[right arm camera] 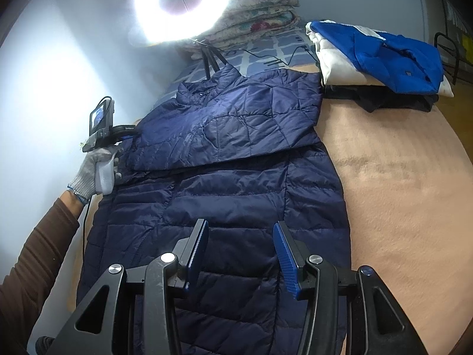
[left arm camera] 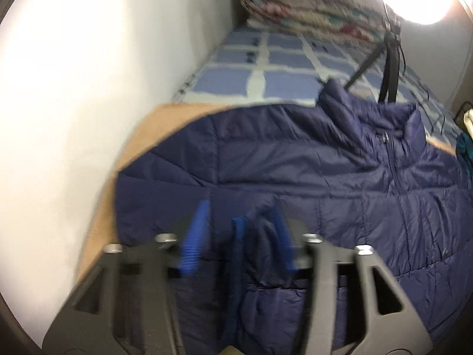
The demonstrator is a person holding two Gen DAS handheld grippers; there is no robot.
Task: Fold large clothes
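Note:
A navy quilted puffer jacket lies flat on a tan blanket, collar toward the far end, with its right sleeve folded across the chest. The jacket also fills the left wrist view. My left gripper has its jaws apart, with the jacket's left sleeve cuff lying between them; the view is blurred. It shows in the right wrist view at the jacket's left edge, held by a gloved hand. My right gripper is open and empty, hovering over the jacket's lower part.
A pile of folded clothes, blue and white on top, sits at the far right. A ring light on a tripod stands beyond the collar. A folded floral quilt lies on the checked bedsheet. A white wall runs along the left.

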